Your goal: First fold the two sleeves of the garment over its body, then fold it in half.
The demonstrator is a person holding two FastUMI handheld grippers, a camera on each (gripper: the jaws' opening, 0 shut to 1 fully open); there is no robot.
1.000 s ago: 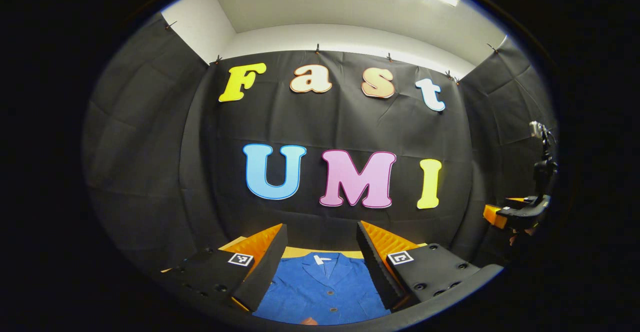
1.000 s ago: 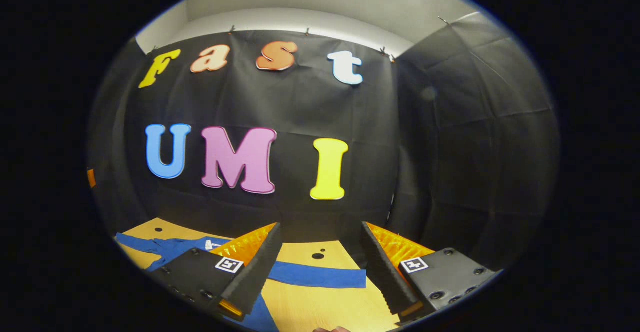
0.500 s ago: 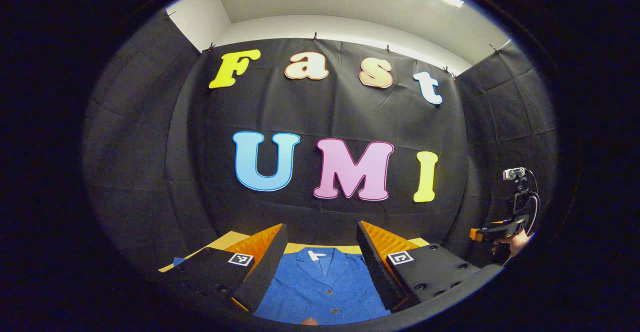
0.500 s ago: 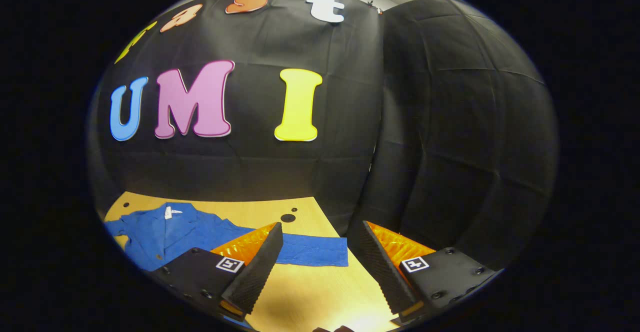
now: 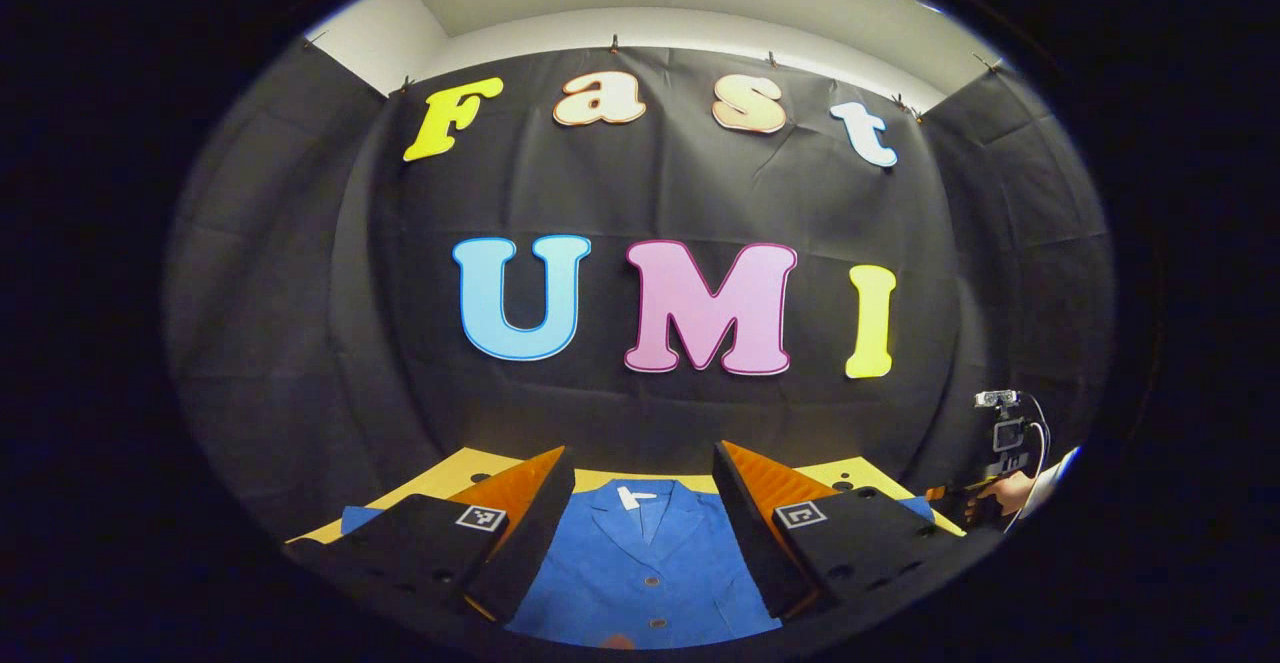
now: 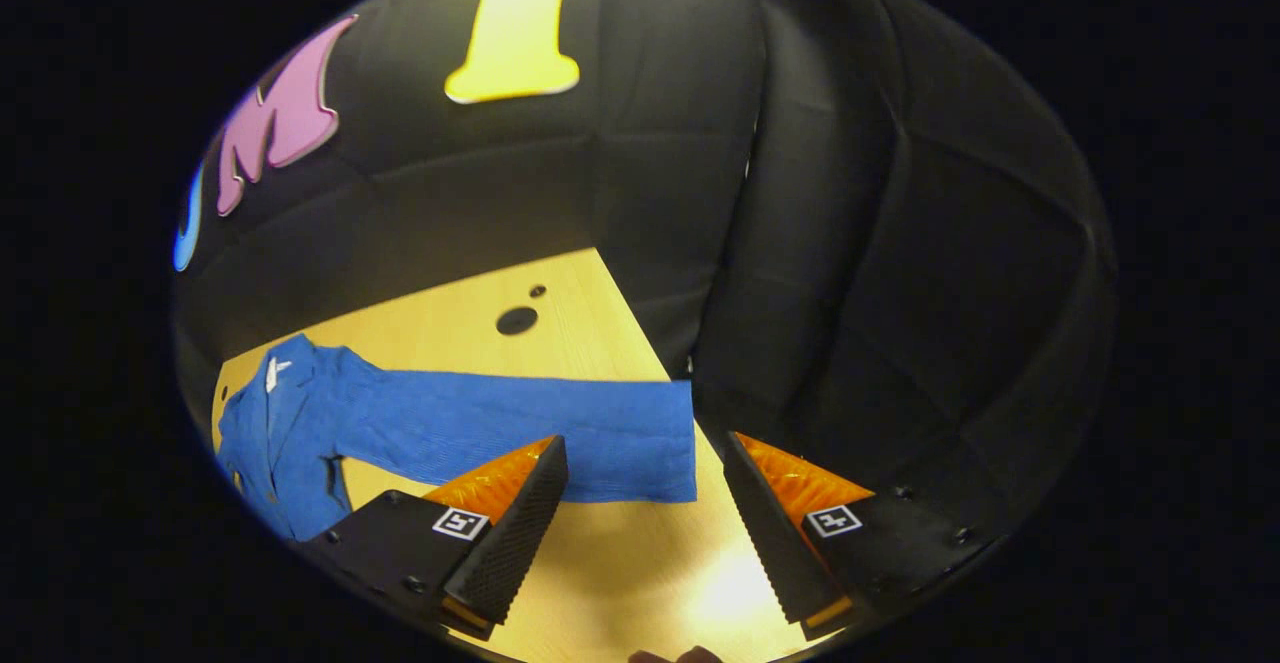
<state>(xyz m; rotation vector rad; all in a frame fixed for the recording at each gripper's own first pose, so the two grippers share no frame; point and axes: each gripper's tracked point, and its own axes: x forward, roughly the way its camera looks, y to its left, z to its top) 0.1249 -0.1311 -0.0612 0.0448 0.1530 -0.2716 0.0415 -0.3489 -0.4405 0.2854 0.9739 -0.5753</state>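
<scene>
- one blue garment lies flat on the wooden table, collar toward the booth wall, both sleeves spread out.
- two grippers: the left gripper hovers over the garment's chest, jaws wide, holding nothing.
- the right gripper tilts down just beside the right sleeve cuff, jaws wide, empty.

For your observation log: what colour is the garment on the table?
Blue. The garment shows best in the right gripper view, sleeve stretched out.
</scene>
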